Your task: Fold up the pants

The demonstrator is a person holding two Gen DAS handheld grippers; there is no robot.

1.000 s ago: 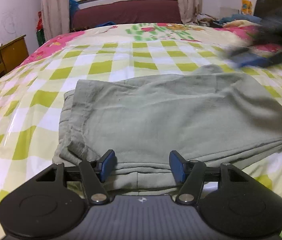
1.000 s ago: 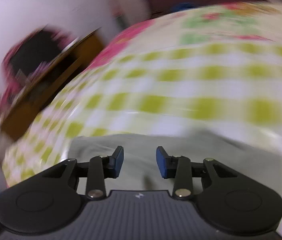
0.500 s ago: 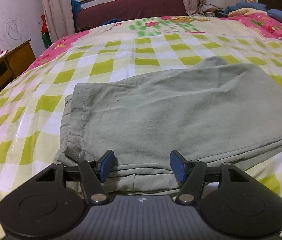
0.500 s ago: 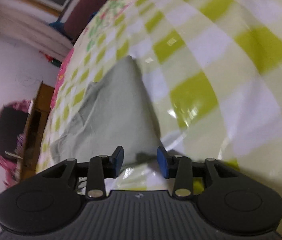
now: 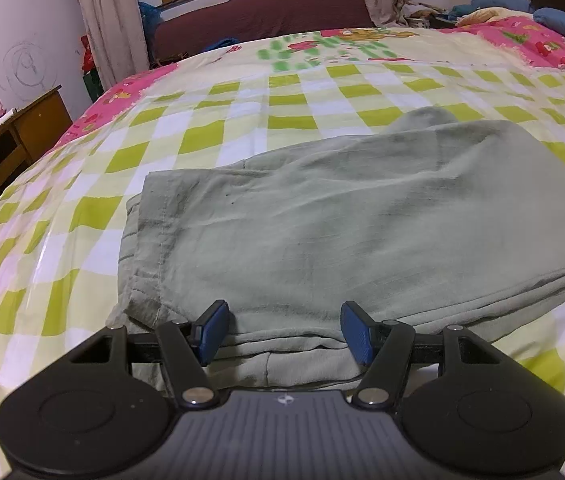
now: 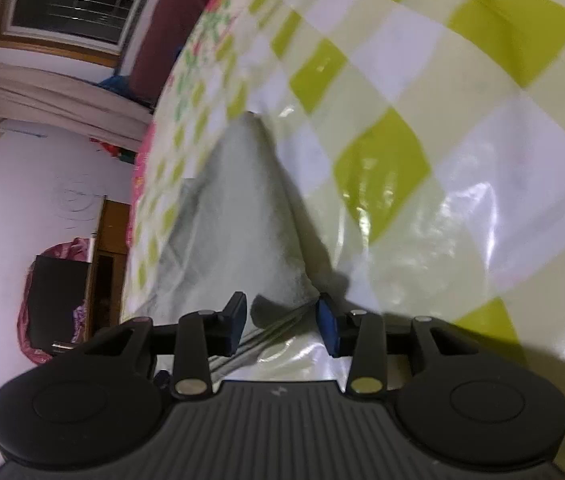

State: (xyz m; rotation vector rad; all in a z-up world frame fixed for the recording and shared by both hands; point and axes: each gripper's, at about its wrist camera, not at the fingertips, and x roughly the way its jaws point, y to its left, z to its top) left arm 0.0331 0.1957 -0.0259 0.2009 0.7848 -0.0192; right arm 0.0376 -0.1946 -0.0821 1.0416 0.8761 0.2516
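Grey-green pants [image 5: 362, 232] lie folded in layers on the checked bed cover [image 5: 210, 136]. In the left wrist view my left gripper [image 5: 284, 332] is open at the near edge of the pants, its blue pads either side of the stacked hems, holding nothing. In the right wrist view, rolled sideways, the pants [image 6: 238, 216] run away from me as a narrow wedge. My right gripper [image 6: 282, 322] is open with its pads around the near corner of the folded layers, low over the bed cover [image 6: 462, 160].
A wooden side table [image 5: 6, 144] stands left of the bed. A dark red couch [image 5: 266, 16] and a window are beyond the bed's far end. Blue and pink bedding [image 5: 554, 28] lies at the far right.
My right gripper has swung from over the pants to their right end and rolled sideways, then moved closer to the corner. My left gripper has stayed at the near hem, open.
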